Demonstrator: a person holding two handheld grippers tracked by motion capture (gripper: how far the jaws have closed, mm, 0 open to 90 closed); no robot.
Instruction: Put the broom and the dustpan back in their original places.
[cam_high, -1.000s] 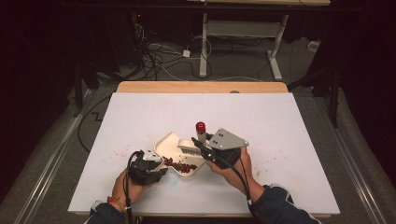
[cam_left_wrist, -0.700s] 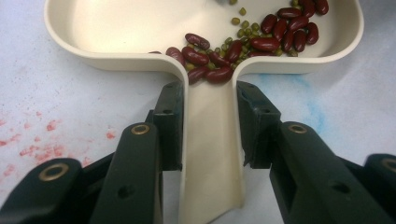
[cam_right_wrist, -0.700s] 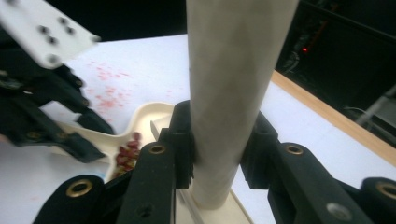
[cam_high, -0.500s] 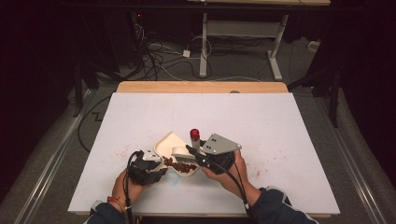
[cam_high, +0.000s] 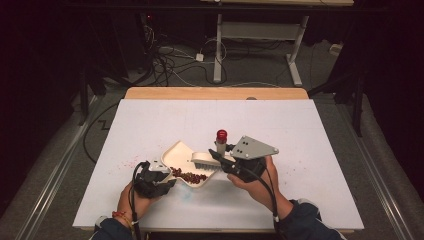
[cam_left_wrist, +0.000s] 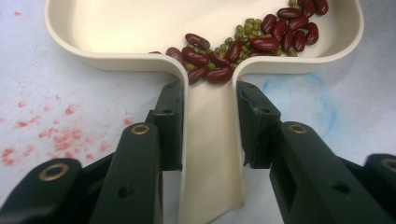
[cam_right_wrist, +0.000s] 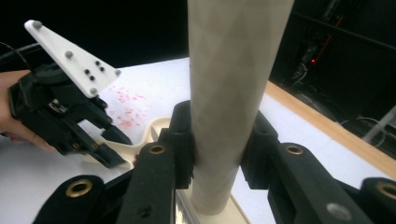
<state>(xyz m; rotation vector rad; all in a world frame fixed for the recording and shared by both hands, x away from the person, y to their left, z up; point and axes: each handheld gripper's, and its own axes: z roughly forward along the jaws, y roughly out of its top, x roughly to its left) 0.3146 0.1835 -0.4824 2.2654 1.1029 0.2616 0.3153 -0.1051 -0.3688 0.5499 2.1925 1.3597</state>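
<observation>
Right gripper (cam_high: 223, 162) lifted cream bristle brush (cam_high: 206, 161), pinching handle. Left gripper (cam_high: 169, 175) pinches cream plastic dustpan (cam_high: 181, 155); red and green beans (cam_high: 189, 176) inside dustpan. Sweeping looks done; dumping left.

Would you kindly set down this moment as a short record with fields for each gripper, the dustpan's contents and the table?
left gripper: shut on the dustpan's handle, pan flat on the table
right gripper: shut on the brush's handle, bristle head over the pan
dustpan: cream, wide mouth pointing away from the person
brush: cream, with a red cap on its handle end
beans: dark red beans and small green ones, gathered near the handle
table: white top, faint red specks left of the pan
</observation>
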